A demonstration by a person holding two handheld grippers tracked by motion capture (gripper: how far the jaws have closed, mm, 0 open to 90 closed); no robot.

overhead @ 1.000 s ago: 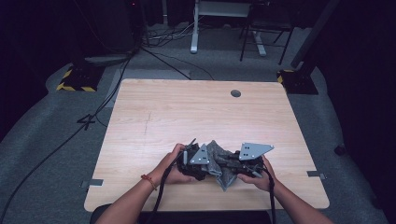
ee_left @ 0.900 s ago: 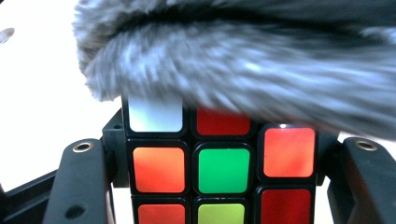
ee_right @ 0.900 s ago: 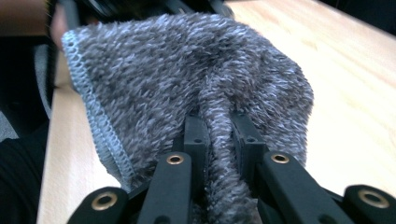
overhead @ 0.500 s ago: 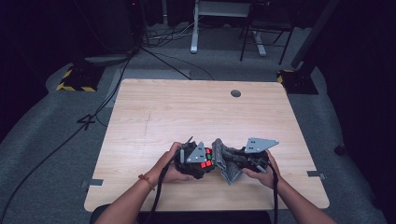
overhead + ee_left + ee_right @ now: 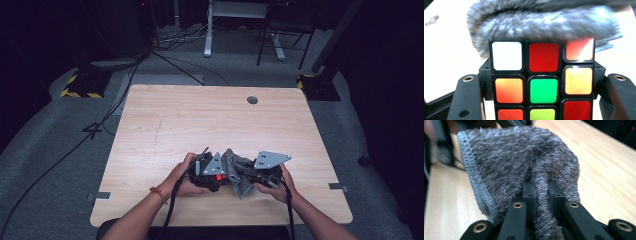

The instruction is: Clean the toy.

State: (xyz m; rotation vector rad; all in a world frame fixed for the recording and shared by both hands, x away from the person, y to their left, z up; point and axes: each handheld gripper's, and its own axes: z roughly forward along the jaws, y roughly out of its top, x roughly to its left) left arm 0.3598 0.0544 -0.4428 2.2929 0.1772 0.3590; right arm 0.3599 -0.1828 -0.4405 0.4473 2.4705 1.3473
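A: How are the fingers set at this moment?

B: The left gripper (image 5: 223, 176) is closed on a black-framed puzzle cube with coloured square stickers (image 5: 543, 82); in the left gripper view the cube is seen wedged between the two black fingers (image 5: 469, 100), with a white, a red and an orange tile across its upper row and a green tile at the centre. The right gripper (image 5: 543, 195) is pinched tight on a fold of grey, fluffy microfibre cloth (image 5: 524, 162), whose stitched hem (image 5: 475, 182) is seen hanging to one side.

A: What is judged to be the step in hand?

B: The cube appears to be wiped with the cloth. In the left gripper view the cloth (image 5: 544, 22) is draped over the cube's far edge and is blurred there.

A: How can that be done well?

B: The cube is best held firmly and kept steady, so that it is not twisted out of the fingers. The cloth should be drawn flat across one face at a time, with the hem kept clear of the gaps between the tiles. A face hidden by the fingers can only be reached if the cube is regripped.

A: And where is everything placed beyond the fingers?

B: In the high view both grippers are brought together, with the cloth (image 5: 239, 172) bunched between them, over the near edge of the pale wooden table (image 5: 200, 120), slightly right of its middle.
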